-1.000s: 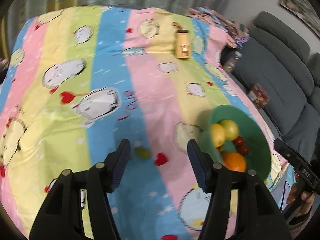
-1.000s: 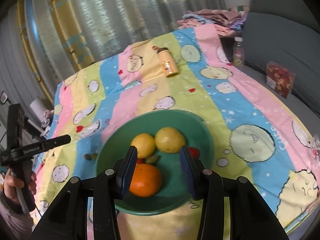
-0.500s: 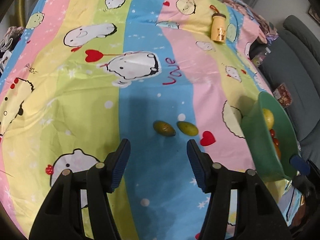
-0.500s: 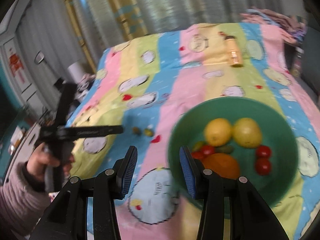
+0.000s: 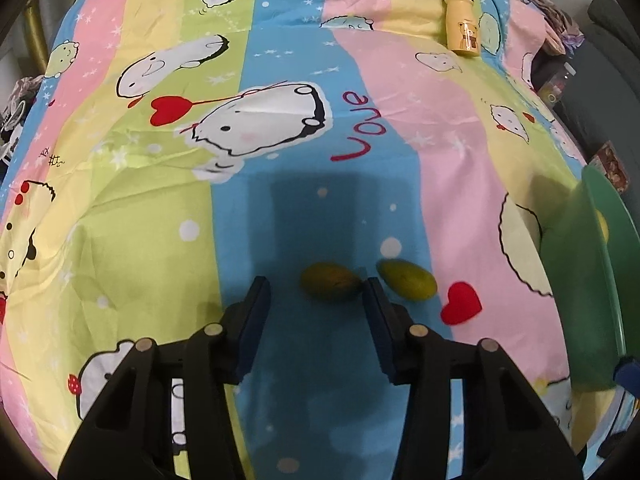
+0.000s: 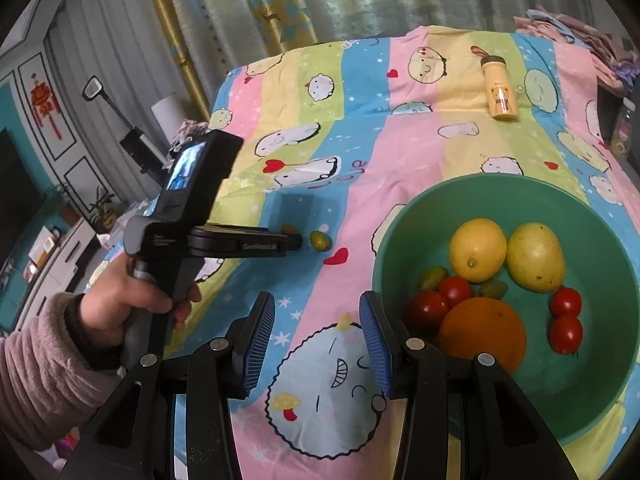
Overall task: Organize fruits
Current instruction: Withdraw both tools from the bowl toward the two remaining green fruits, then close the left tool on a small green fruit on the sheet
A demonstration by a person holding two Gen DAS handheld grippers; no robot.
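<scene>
Two small green olive-like fruits lie on the striped cartoon cloth: one (image 5: 330,281) sits just ahead of my open left gripper (image 5: 316,292), between its jaws' line; the other (image 5: 407,279) lies just right of the right finger. The right wrist view shows one of them (image 6: 321,240) beyond the left gripper's tip. A green bowl (image 6: 596,208) holds two yellow fruits (image 6: 478,250), an orange (image 6: 482,330), cherry tomatoes (image 6: 565,302) and small green fruits. My right gripper (image 6: 318,334) is open and empty over the cloth, left of the bowl.
A yellow bottle (image 5: 462,22) lies on its side at the far right of the cloth. The bowl's rim (image 5: 600,264) shows at the right edge of the left wrist view. A grey sofa and clothes lie beyond the table's right side; curtains hang behind.
My left gripper has moved down and forward to the two green fruits, now at its fingertips. My right gripper has shifted left, off the bowl. Both stayed open.
</scene>
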